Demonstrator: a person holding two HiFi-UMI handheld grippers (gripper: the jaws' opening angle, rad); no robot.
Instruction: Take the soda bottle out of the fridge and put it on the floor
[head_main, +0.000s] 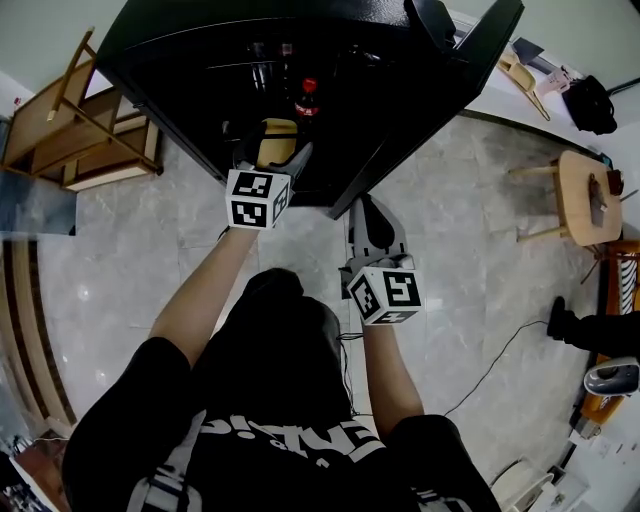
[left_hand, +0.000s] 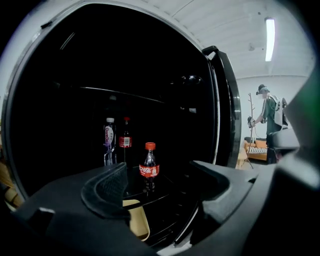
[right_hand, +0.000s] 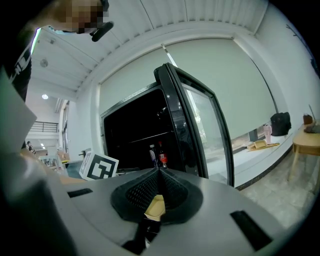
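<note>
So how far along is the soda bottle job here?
Done: the fridge door stands open. In hand: the left hand-held gripper, jaws apart, lines up on the soda bottle, standing inside, ungripped; the right hand-held gripper is shut and empty, held back. Left: grasp, lift out, set on the floor.

Your outfit and handheld rig
You wear a black short-sleeved T-shirt (head_main: 130, 420) with white lettering; your left gripper (head_main: 272, 140) and right gripper (head_main: 368, 208) are dark grey, each bearing a white cube (head_main: 258, 198) of black square markers.
</note>
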